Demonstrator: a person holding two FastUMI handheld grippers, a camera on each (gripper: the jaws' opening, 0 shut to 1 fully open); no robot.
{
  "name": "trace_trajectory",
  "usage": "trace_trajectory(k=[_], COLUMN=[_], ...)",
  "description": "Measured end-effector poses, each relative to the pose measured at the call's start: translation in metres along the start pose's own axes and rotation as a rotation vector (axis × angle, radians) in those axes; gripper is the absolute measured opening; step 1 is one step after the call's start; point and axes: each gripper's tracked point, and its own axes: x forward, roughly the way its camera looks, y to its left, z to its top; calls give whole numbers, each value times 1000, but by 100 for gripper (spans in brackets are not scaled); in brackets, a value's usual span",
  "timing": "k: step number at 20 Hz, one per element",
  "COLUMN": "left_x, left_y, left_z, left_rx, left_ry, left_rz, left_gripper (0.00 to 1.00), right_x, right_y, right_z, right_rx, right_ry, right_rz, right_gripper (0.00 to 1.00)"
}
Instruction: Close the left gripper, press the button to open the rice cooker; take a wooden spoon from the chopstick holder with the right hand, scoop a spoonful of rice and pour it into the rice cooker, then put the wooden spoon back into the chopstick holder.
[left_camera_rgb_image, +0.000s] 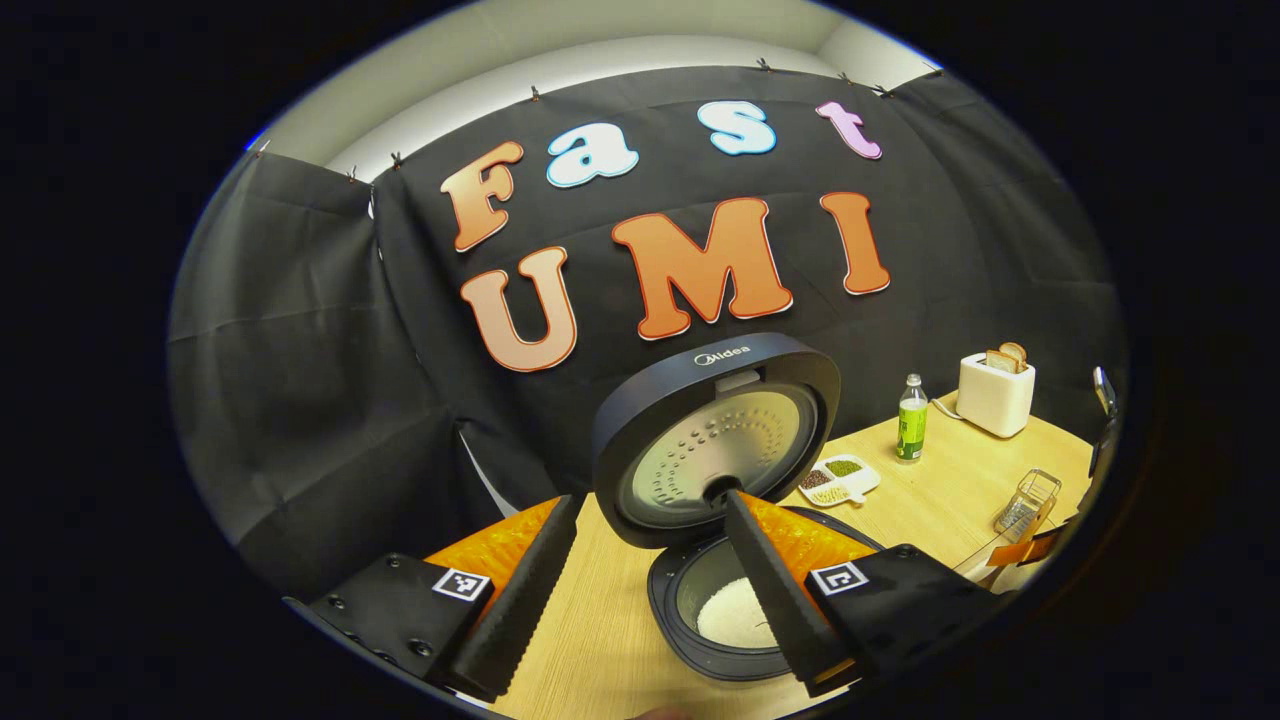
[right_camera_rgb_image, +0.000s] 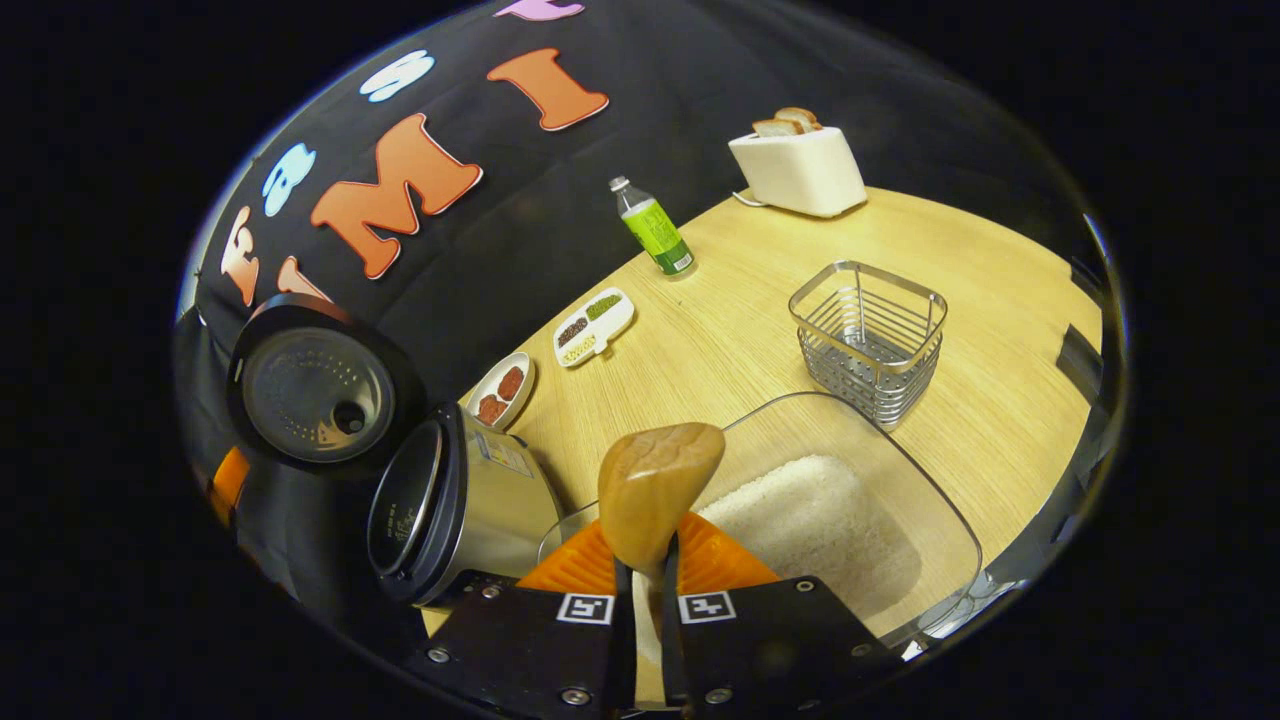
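Rice cooker (left_camera_rgb_image: 735, 590) sits with its lid (left_camera_rgb_image: 718, 440) flipped up, some white rice in the pot; the left gripper (left_camera_rgb_image: 640, 590) hangs just above it, fingers spread wide, holding nothing; the right gripper (right_camera_rgb_image: 640, 610) has its fingers pinched tight on the wooden spoon (right_camera_rgb_image: 655, 480), bowl over the clear rice container (right_camera_rgb_image: 930, 500); the wire chopstick holder (right_camera_rgb_image: 868, 338) stands just beyond it, with open worktop (right_camera_rgb_image: 990, 270) out to the toaster (right_camera_rgb_image: 797, 168).
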Motion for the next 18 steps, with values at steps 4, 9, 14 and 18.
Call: trace_trajectory(k=[4, 9, 14, 18], left_x=[3, 6, 8, 6], left_y=[-1, -7, -18, -32], left_z=[1, 4, 13, 25], left_rx=[-5, -2, -22, -31], left_ry=[6, 5, 2, -15], left_rz=[3, 3, 20, 33], left_gripper=[100, 100, 94, 100], right_x=[1, -3, -15, -29], right_y=[1, -11, -28, -36], right_z=[1, 11, 30, 60], right_rx=[115, 223, 307, 392], right_ry=[75, 110, 139, 144], right_rz=[93, 160, 227, 306], right_gripper=[10, 10, 9, 9])
